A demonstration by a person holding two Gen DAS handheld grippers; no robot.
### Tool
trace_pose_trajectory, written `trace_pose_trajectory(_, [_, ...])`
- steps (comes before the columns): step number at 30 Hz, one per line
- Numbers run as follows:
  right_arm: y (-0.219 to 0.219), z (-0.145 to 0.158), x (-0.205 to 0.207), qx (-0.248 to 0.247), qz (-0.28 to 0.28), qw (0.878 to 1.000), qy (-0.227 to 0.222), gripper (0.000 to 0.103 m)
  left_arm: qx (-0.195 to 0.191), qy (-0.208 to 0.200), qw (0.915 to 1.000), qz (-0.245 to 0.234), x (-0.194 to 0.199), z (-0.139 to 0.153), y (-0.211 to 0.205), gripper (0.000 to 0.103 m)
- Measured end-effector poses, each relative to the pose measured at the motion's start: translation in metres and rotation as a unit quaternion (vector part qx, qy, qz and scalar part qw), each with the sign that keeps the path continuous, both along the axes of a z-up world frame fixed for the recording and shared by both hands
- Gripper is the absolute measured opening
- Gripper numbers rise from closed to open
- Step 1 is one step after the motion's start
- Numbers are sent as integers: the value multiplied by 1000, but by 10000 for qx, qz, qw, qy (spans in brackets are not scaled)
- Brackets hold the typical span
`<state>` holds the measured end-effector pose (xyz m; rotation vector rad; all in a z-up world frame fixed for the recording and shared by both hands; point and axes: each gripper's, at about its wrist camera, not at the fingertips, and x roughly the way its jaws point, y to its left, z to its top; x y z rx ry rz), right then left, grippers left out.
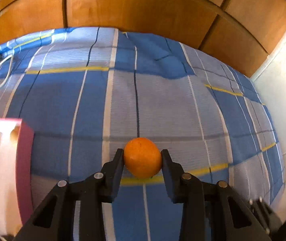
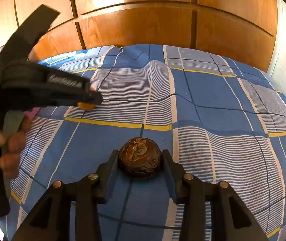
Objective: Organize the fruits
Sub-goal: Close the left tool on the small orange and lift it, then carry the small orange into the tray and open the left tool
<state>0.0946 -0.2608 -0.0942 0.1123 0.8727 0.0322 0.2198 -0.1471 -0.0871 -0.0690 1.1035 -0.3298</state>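
- The left gripper [image 1: 142, 156] clamps an orange [image 1: 142, 157] between both fingers, low over the checked bedspread [image 1: 94, 104].
- A pink-sided box [image 1: 23, 160] stands near on its left, likely the drop spot.
- The right gripper [image 2: 139, 158] grips a dark brown wrinkled fruit [image 2: 139, 157]; open bedspread lies ahead.

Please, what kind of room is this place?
Probably a bedroom. The fruits lie on a bed covered with a blue checked sheet, and behind it stand tall wooden wardrobe doors. A white wall meets the bed at the right.
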Motion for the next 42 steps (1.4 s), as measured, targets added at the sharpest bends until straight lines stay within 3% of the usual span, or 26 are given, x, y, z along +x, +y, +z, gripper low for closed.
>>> trace_pose_trajectory(8, [-4, -1, -1, 186, -2, 9998, -8, 43, 427, -328, 9985, -129, -63, -3, 16, 37])
trace_pose_trajectory(12, [-5, -1, -1, 197, -4, 9998, -9, 43, 598, -470, 9970, -162, -76, -3, 13, 36])
trace_pose_trajectory(20, [-1, -1, 0, 12, -5, 10000, -14, 42, 506, -450, 9976, -166, -101, 4, 17, 36])
trace_pose_trajectory(42, [9, 1, 0, -423, 5, 9991, 0, 42, 97, -1130, 9933, 209, -158, 79, 74, 36])
